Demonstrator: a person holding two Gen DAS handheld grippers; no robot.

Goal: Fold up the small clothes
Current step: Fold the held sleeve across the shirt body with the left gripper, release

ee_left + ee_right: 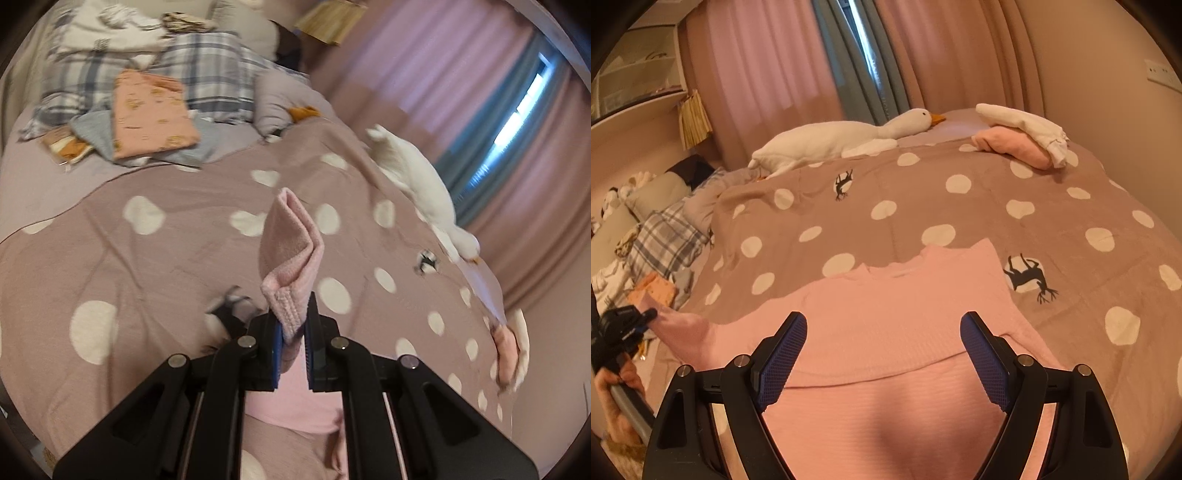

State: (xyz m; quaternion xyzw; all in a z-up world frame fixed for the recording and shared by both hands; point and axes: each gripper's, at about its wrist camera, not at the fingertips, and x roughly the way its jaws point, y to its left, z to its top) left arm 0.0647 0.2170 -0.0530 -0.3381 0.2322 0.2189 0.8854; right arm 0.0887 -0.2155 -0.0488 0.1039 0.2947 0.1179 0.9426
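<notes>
The left claw [294, 325] is pinching the ribbed cuff of the soft pink knit top [886, 332], whose sleeve is standing up in a folded, fleecy loop. The right claw [884, 328] is hovering wide apart over the top's body, which is lying flat on the mauve bedspread with white dots [960, 206], a plush white goose [842, 138] resting at the far edge

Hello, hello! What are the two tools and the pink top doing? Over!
Left tool shut on sleeve of pink top. Right tool open over its body. Top flat on the bed. Nothing in the way.
</notes>
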